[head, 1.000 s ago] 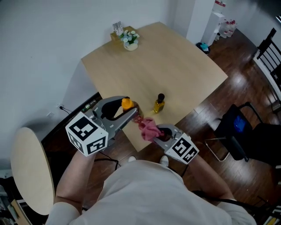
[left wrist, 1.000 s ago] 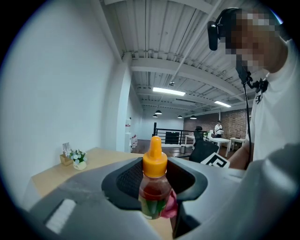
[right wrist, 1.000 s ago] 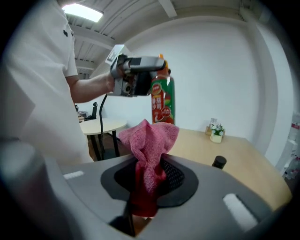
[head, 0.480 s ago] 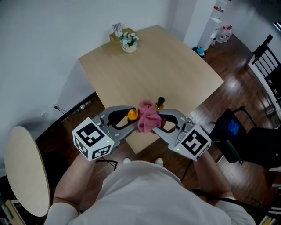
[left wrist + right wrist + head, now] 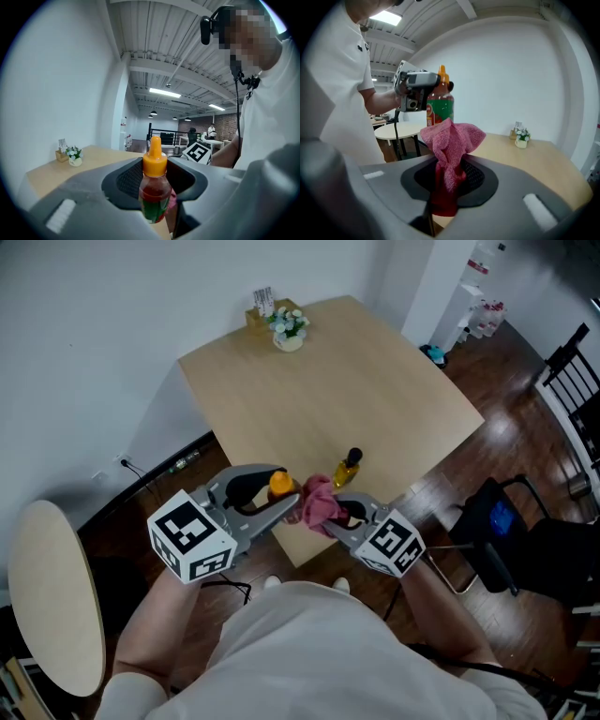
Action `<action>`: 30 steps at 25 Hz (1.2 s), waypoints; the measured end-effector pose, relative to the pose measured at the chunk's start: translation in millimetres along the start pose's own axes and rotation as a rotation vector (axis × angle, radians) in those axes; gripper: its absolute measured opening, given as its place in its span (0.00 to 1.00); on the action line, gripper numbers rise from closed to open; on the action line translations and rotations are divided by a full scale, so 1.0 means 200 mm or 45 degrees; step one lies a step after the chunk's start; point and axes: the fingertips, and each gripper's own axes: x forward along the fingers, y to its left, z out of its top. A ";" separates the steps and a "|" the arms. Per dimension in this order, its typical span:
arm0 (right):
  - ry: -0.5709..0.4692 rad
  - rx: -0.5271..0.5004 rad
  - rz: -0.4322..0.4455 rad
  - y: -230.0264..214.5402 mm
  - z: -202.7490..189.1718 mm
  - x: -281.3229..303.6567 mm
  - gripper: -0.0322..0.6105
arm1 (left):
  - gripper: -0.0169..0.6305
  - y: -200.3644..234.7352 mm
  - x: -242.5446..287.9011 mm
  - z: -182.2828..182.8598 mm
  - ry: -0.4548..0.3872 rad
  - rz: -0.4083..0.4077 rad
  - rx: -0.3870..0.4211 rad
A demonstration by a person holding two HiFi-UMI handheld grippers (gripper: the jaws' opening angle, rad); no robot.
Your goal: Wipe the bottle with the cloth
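Observation:
My left gripper (image 5: 277, 502) is shut on a sauce bottle (image 5: 154, 192) with an orange cap (image 5: 279, 484), red contents and a green label, held upright above the table's near edge. My right gripper (image 5: 337, 517) is shut on a bunched pink cloth (image 5: 320, 503), which rests against the bottle's right side. In the right gripper view the pink cloth (image 5: 451, 145) stands up between the jaws with the sauce bottle (image 5: 439, 106) just behind it. A second small bottle (image 5: 347, 468) of yellow liquid with a black cap stands on the light wooden table (image 5: 328, 371).
A small flower pot (image 5: 288, 328) and a card holder (image 5: 263, 306) sit at the table's far corner. A round side table (image 5: 47, 596) is at the left. A dark chair (image 5: 534, 540) stands on the wooden floor to the right.
The right gripper has dropped lower and nearer to me with the cloth, which now sits beside the bottle instead of above it. The left gripper has hardly moved.

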 end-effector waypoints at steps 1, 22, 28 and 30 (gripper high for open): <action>0.022 0.013 0.005 0.01 -0.05 0.01 0.19 | 0.27 0.00 -0.01 0.01 -0.006 0.004 -0.001; -0.088 -0.024 0.028 0.31 0.18 -0.06 0.19 | 0.27 0.04 0.04 0.05 -0.007 -0.018 0.032; 0.047 0.149 0.017 0.30 -0.21 0.00 0.19 | 0.27 0.04 0.07 0.00 0.018 -0.008 0.006; 0.063 0.177 -0.003 0.29 -0.27 -0.05 0.19 | 0.27 0.04 0.10 -0.03 0.030 0.011 0.014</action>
